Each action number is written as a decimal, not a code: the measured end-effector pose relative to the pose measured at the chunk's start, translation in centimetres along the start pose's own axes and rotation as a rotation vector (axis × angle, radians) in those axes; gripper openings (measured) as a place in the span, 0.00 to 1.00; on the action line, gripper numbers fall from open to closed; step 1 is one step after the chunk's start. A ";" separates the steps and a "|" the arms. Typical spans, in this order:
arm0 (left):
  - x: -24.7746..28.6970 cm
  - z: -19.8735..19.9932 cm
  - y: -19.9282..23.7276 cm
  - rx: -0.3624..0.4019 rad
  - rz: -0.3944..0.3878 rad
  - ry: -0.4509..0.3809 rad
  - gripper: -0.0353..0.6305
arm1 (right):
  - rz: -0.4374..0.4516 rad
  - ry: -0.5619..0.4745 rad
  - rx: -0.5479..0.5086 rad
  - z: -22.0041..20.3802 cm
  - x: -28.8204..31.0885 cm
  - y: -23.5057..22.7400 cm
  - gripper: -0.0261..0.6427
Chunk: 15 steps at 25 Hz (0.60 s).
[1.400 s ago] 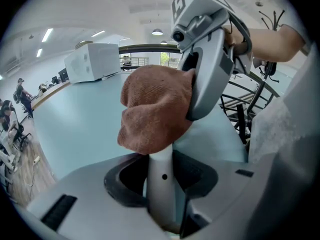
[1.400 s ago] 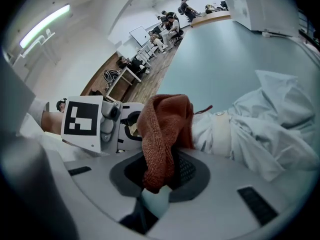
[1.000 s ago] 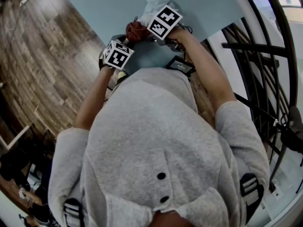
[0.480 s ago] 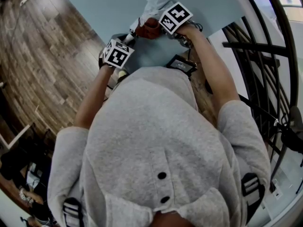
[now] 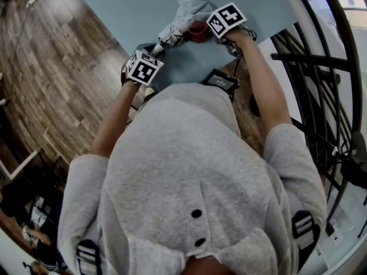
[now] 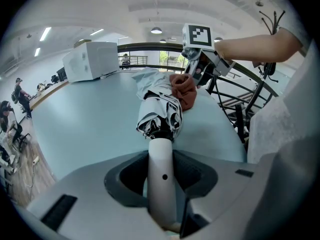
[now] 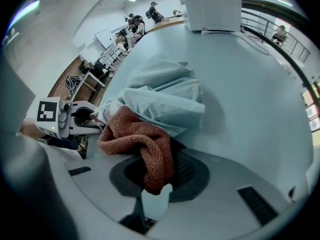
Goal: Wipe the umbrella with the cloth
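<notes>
Both bare forearms were stretched forward over the near edge of the pale blue bench [image 5: 132, 10], each tool pitched steeply downward. The left tongs [image 6: 161, 164] were clamped on the white handle [image 6: 161, 194] of the folded umbrella [image 6: 159, 111], which was laid along the bench, pointing away from the person. The right tongs [image 7: 157, 176] — held farther out — were pinched on a rust-red cloth [image 7: 135, 134], and the cloth was pressed against the umbrella's pale fabric.
</notes>
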<state>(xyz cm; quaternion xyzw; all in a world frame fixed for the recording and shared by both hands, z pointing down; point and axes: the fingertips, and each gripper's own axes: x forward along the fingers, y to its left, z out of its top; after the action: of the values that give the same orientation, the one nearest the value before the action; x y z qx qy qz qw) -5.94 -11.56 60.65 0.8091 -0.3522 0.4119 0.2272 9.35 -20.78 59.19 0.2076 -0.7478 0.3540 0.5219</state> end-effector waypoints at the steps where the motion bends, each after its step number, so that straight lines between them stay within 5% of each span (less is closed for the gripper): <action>1: 0.0 0.0 0.0 -0.001 0.000 0.001 0.29 | -0.018 -0.010 0.010 0.1 -0.3 -0.7 0.14; 15: -0.1 -0.1 0.1 0.001 0.006 0.009 0.29 | -0.515 -0.375 0.170 3.3 -9.7 -11.6 0.14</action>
<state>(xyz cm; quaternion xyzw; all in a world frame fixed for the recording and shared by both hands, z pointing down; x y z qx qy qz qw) -6.10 -11.54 60.62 0.8062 -0.3537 0.4164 0.2270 18.77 -31.49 53.14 0.4943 -0.7216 0.2271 0.4281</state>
